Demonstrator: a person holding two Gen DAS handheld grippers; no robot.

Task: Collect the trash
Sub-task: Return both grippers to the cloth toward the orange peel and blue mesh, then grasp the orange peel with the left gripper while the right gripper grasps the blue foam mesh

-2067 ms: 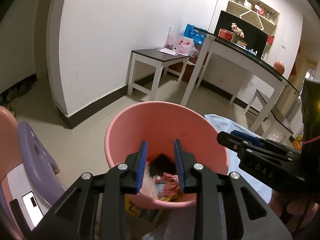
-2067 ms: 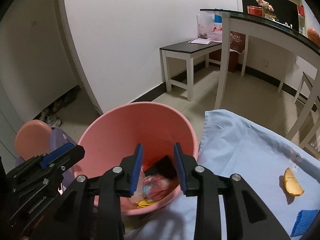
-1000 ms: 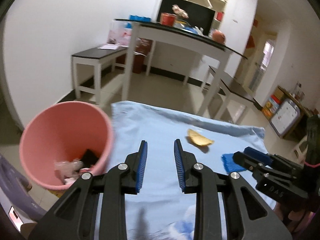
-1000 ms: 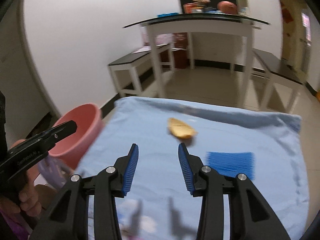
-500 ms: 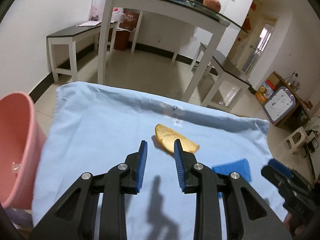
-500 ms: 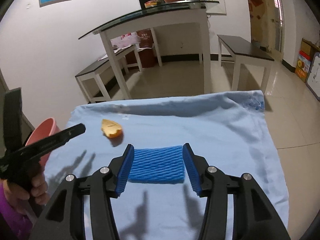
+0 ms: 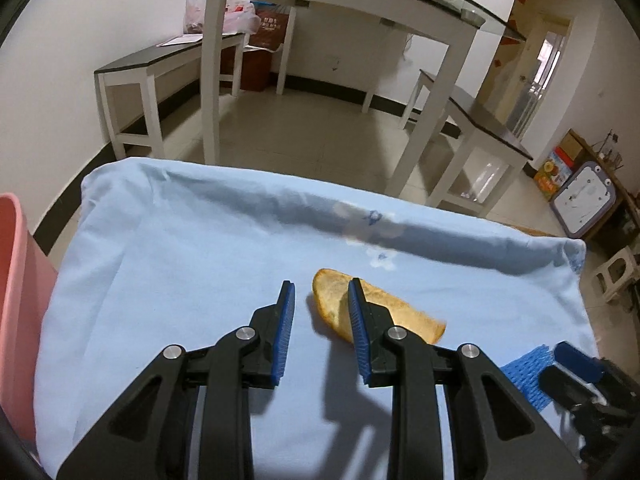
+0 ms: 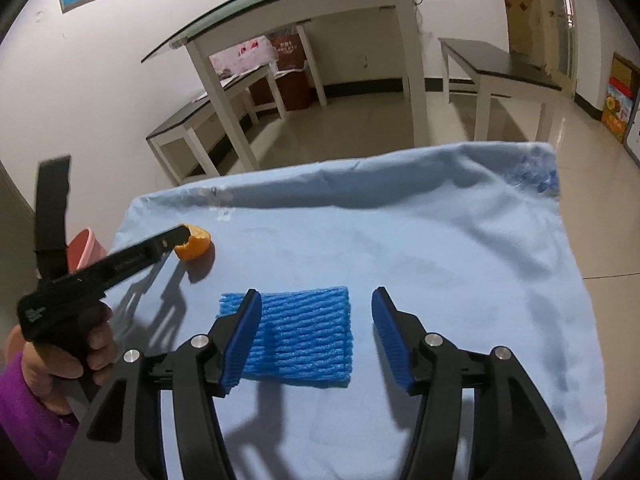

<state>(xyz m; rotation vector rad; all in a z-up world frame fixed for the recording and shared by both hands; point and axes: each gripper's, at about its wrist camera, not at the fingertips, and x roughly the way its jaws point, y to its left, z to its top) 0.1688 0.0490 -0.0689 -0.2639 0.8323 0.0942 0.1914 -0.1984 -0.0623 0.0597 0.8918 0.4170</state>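
Home dining rm: glass-top table (image 7: 360, 4), benches (image 7: 168, 60), tiled floor (image 7: 312, 148).

light blue cloth-covered surface with two scraps on it

you have in front of you a flat surface under a light blue cloth (image 8: 420, 248), wrinkled along its far edge and printed with small blue flowers near that edge and at the far right corner. directly on the cloth lie an orange peel (image 7: 384, 312), curved with its pale inside up, toward the far left as your right camera sees it, and a blue foam fruit net (image 8: 296, 336), flat and rectangular, nearer you and about mid-width. the two lie apart, with bare cloth between them. a pink bin (image 7: 16, 280) stands just off the surface's left edge, below cloth level.
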